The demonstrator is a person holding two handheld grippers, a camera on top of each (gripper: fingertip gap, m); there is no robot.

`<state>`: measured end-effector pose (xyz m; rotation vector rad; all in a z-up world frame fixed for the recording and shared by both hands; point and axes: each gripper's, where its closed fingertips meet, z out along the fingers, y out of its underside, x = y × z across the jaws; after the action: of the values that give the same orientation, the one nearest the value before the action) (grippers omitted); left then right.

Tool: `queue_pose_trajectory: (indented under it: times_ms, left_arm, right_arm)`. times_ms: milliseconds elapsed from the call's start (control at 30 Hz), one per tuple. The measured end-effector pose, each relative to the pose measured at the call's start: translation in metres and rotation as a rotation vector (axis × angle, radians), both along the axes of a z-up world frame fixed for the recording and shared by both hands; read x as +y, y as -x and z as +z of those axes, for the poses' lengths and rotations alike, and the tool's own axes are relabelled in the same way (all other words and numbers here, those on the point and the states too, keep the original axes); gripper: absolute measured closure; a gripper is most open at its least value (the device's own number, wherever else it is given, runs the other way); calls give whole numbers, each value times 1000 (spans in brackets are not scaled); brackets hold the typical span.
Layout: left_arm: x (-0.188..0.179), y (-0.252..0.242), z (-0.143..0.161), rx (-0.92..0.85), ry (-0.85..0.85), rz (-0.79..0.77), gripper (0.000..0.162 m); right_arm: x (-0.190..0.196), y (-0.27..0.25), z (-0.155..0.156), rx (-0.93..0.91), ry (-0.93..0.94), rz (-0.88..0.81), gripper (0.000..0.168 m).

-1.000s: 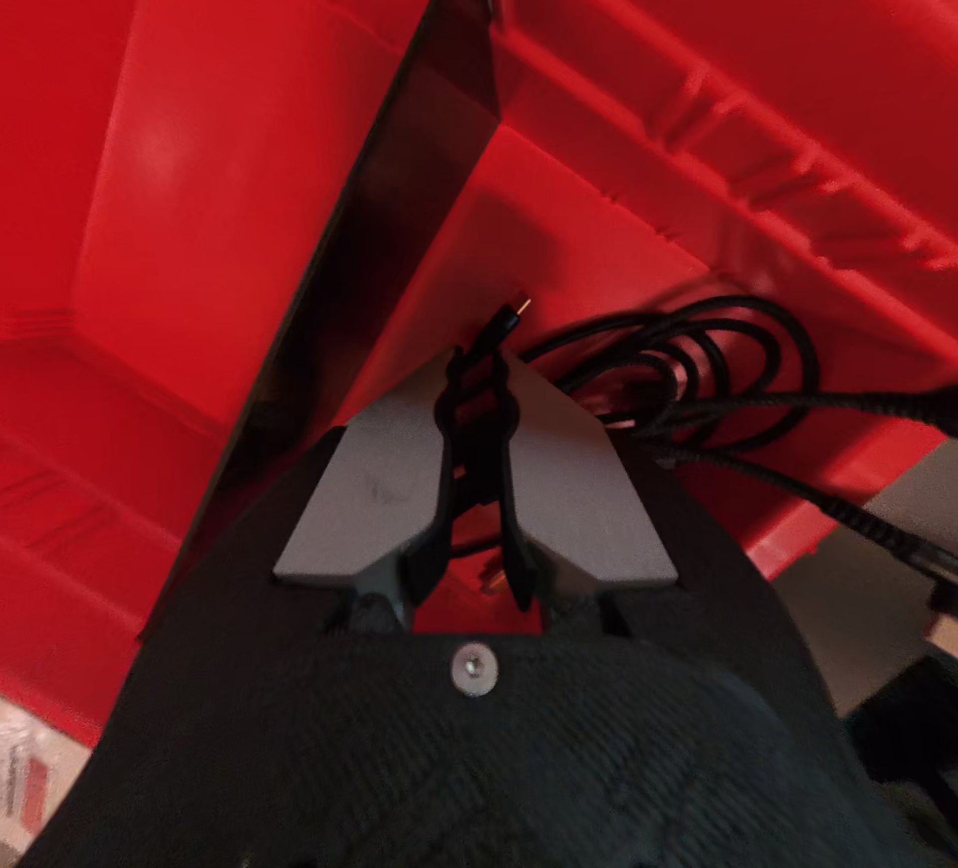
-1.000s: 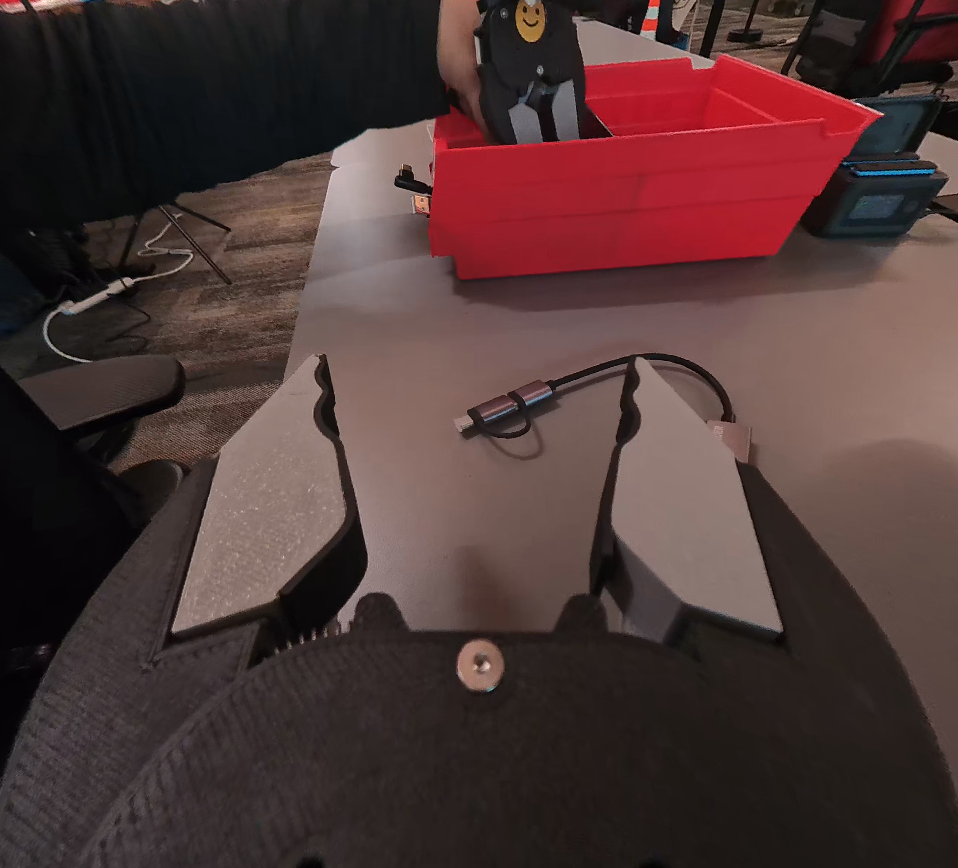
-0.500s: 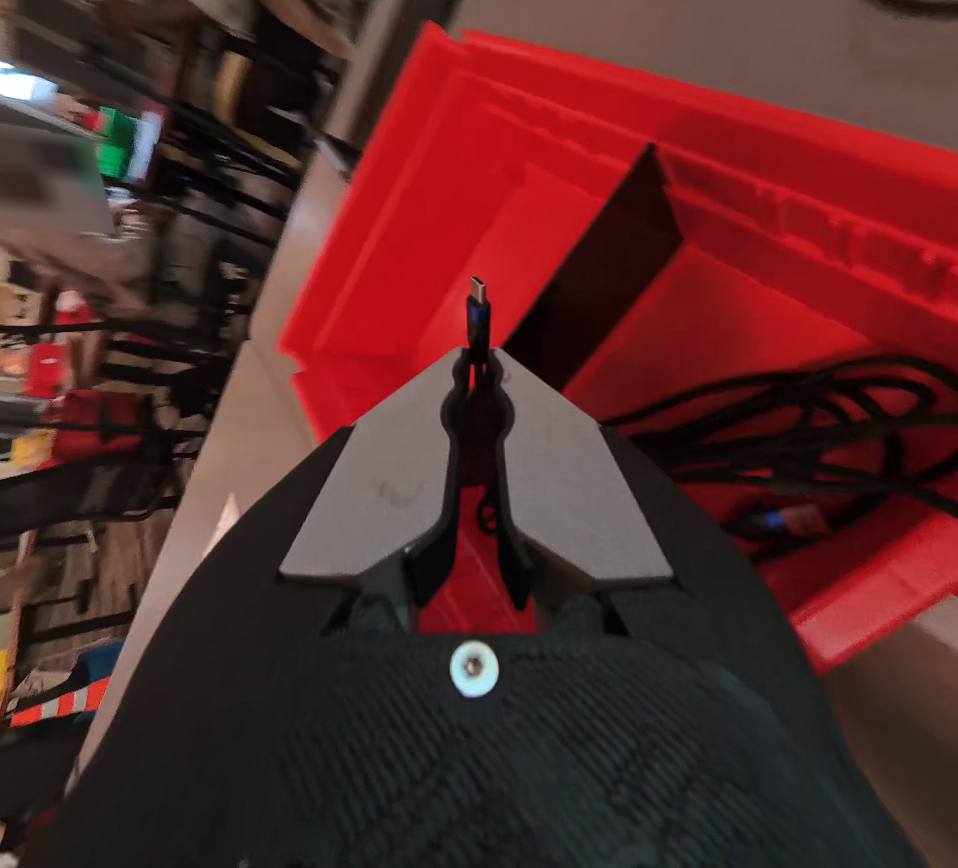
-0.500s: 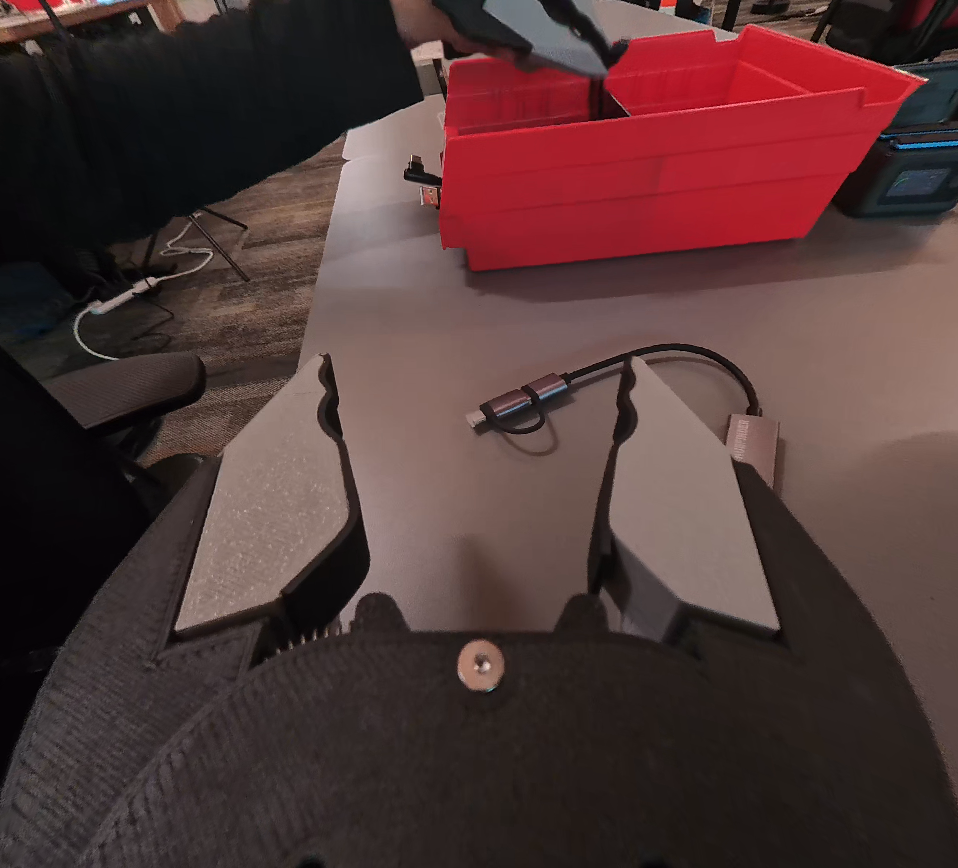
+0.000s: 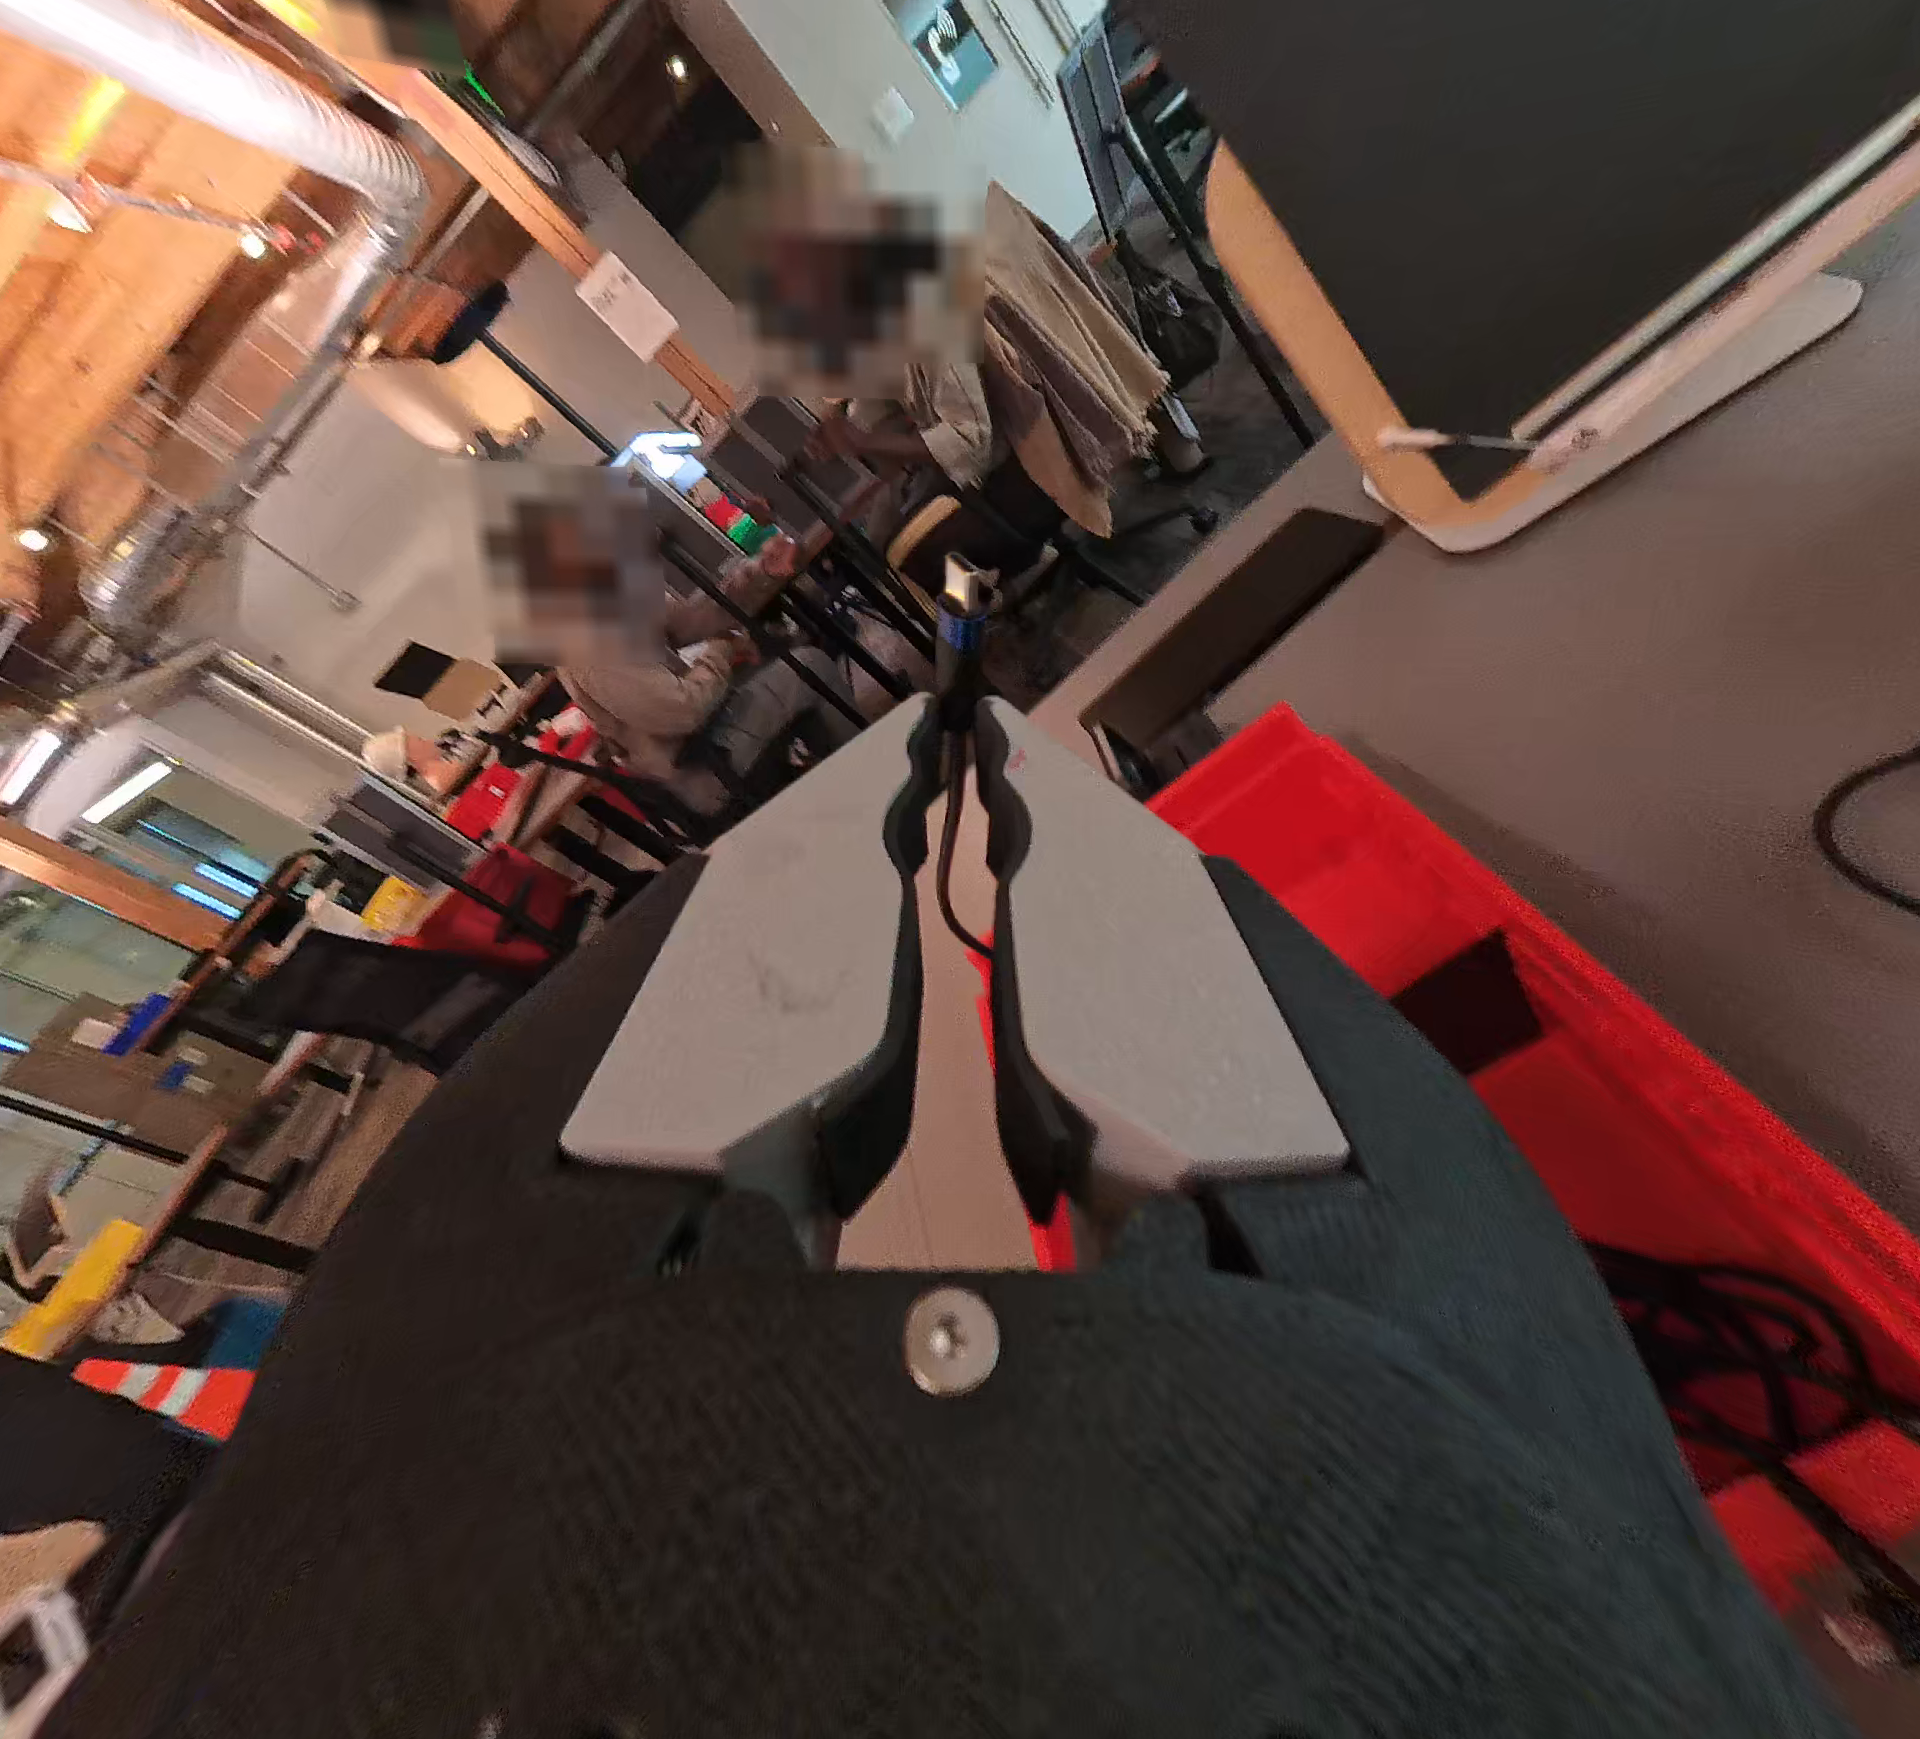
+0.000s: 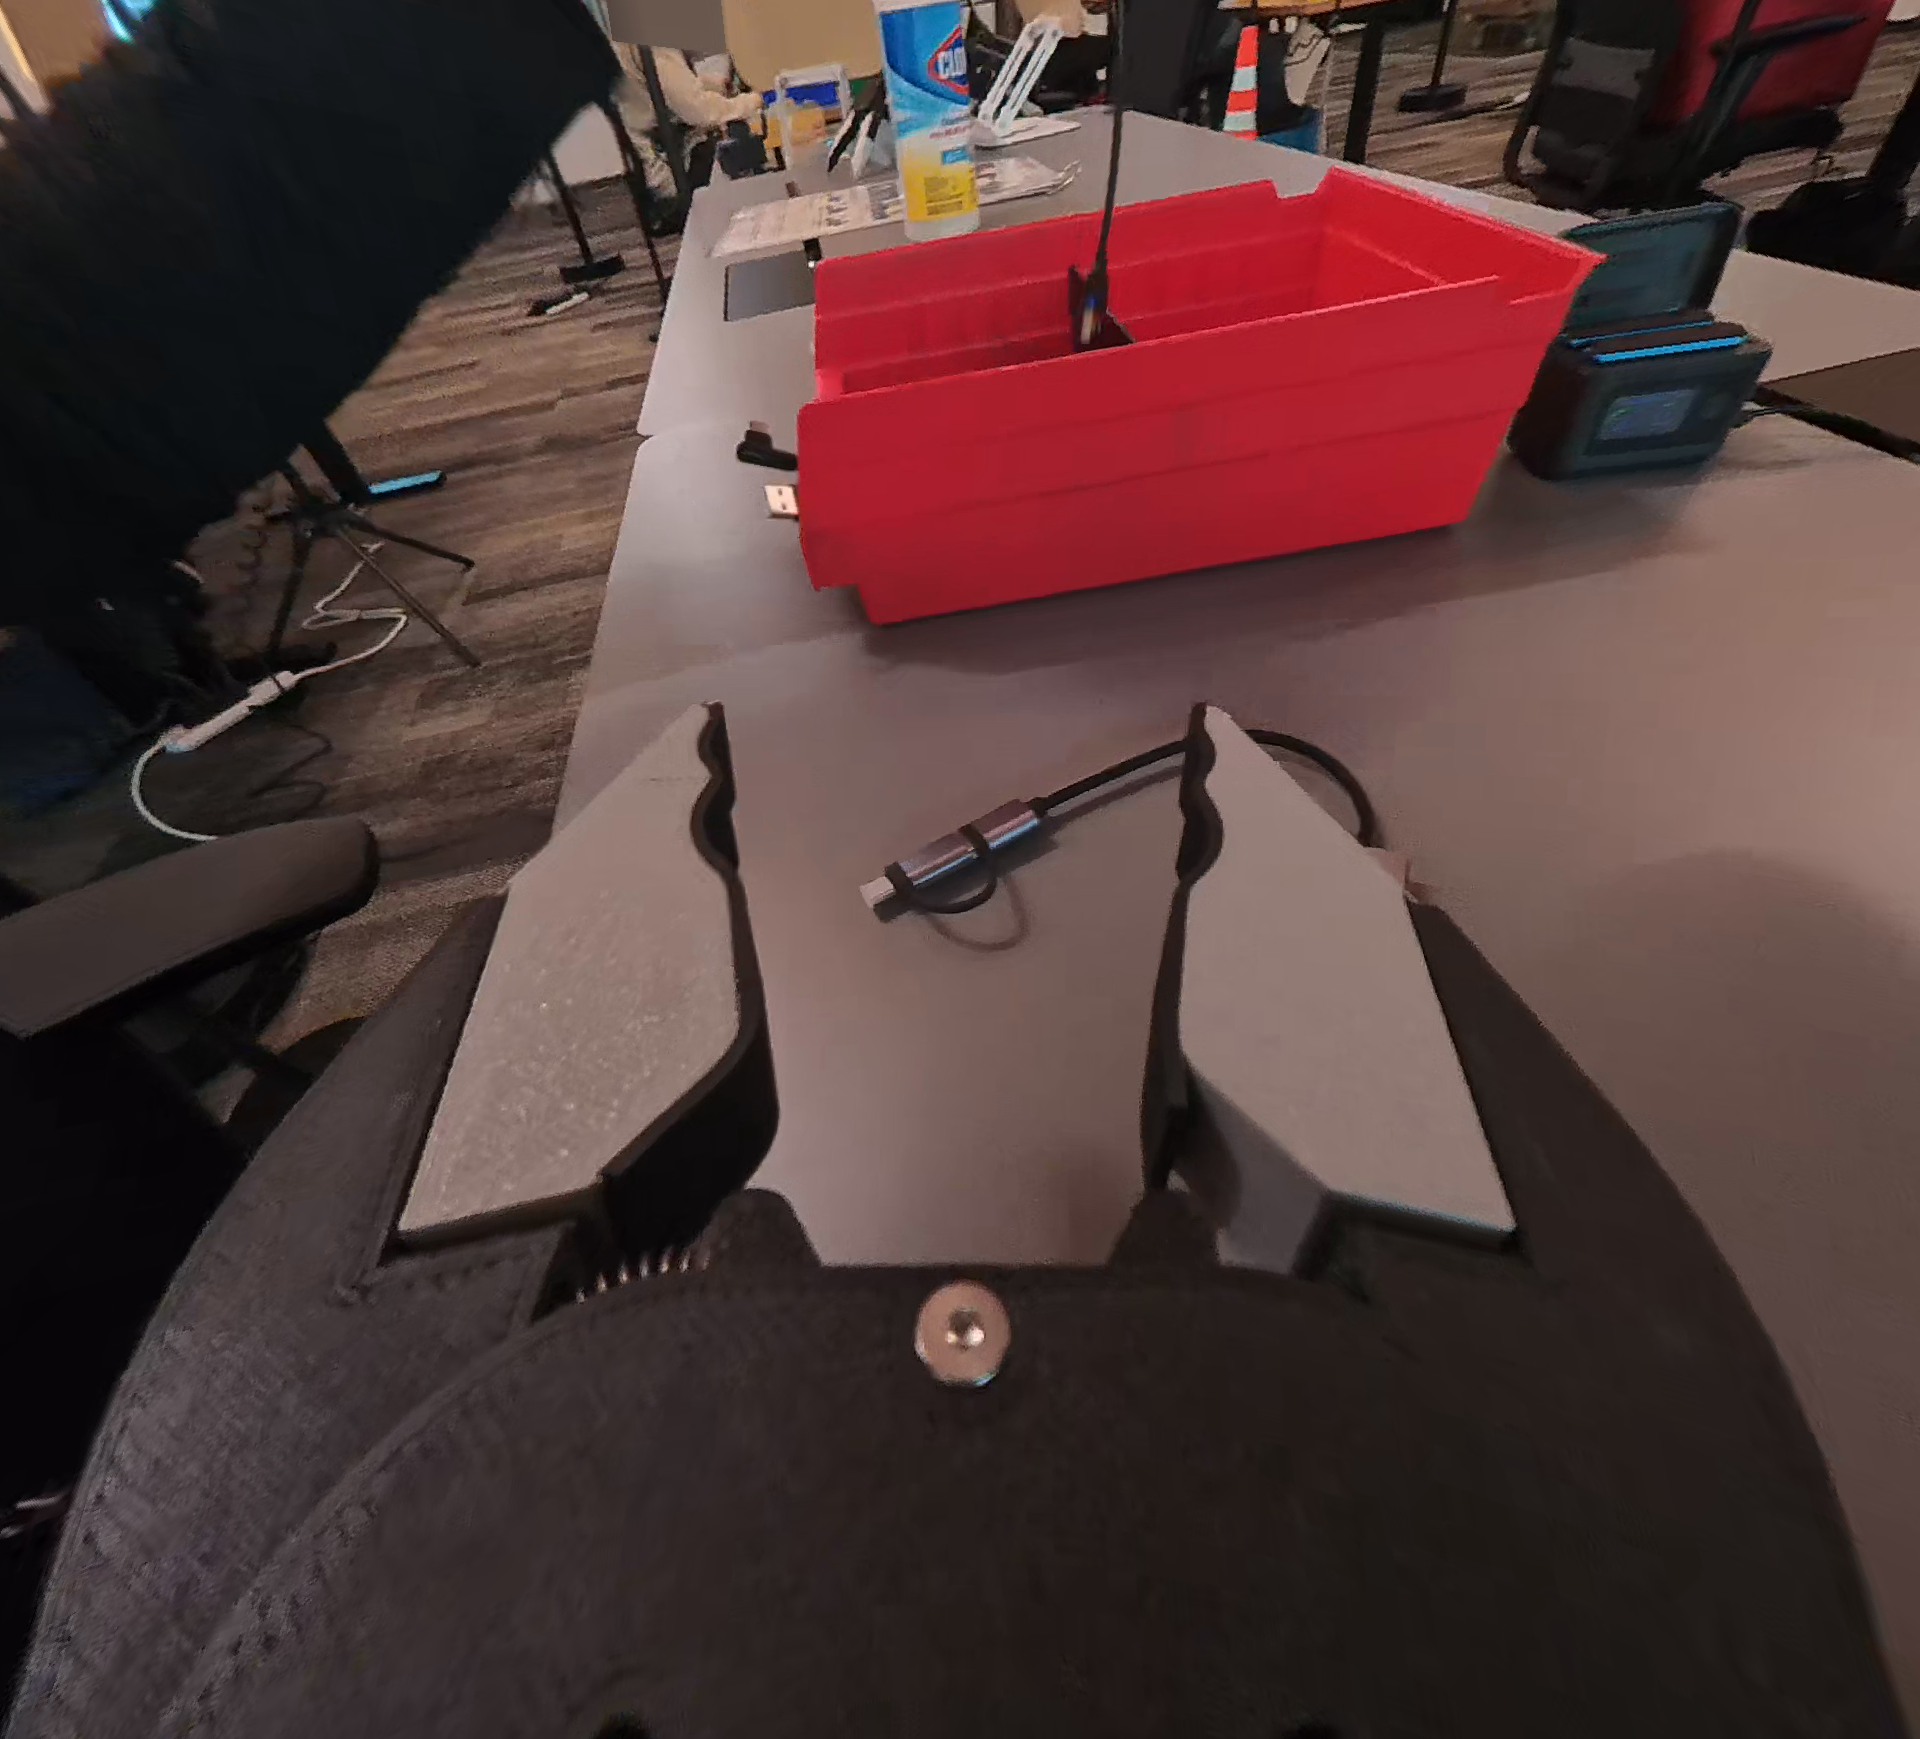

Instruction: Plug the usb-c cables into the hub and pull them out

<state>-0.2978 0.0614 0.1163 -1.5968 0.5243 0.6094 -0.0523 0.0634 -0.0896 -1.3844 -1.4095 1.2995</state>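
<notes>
While a dark sleeve [image 6: 260, 162] reached in from the left of the right wrist view, the left gripper [image 5: 954, 713], raised clear of the tabletop [image 6: 1558, 733], had its jaws pinching a black usb-c cable [image 5: 961, 629] just below its blue-ringed plug, whose metal tip pointed out toward a blurred workshop. Its cord hung down into a red bin [image 6: 1164, 463], where more black cables [image 5: 1766, 1357] lay coiled. Nearer the camera, the right gripper [image 6: 956, 744] hovered low over the grey tabletop with its jaws spread wide and nothing between them. Beyond its fingertips lay the hub's short lead, its grey plug [image 6: 951, 858] flat on the surface and its cord curving behind the right finger; the hub body itself was hidden. Farther right, a dark device with a blue-lit screen [image 6: 1652, 411] stood beside the bin.
</notes>
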Motion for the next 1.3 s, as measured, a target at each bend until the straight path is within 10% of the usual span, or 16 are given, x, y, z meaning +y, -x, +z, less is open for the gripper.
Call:
queue_pose_trajectory:
  times_ms: [267, 667, 900, 1100, 1200, 1300]
  left_arm:
    - [1, -129, 56, 30, -14, -213, 158]
    - [20, -282, -75, -92, 158, -585, 158]
    - [34, -295, -117, -262, 205, -676, 158]
    - [36, -284, -137, -332, 226, -682, 158]
    - [36, -285, -142, -365, 237, -700, 158]
    - [35, -291, -147, -363, 245, -714, 158]
  right_arm:
    - [15, -7, 4, 16, 18, -58, 81]
    - [19, -23, 35, 157, 115, -14, 77]
    - [46, -32, 31, 138, 13, -167, 168]
    - [58, -38, 40, 180, 2, -239, 168]
    - [40, -29, 42, 198, 3, -148, 121]
    - [41, -22, 31, 133, -65, -178, 133]
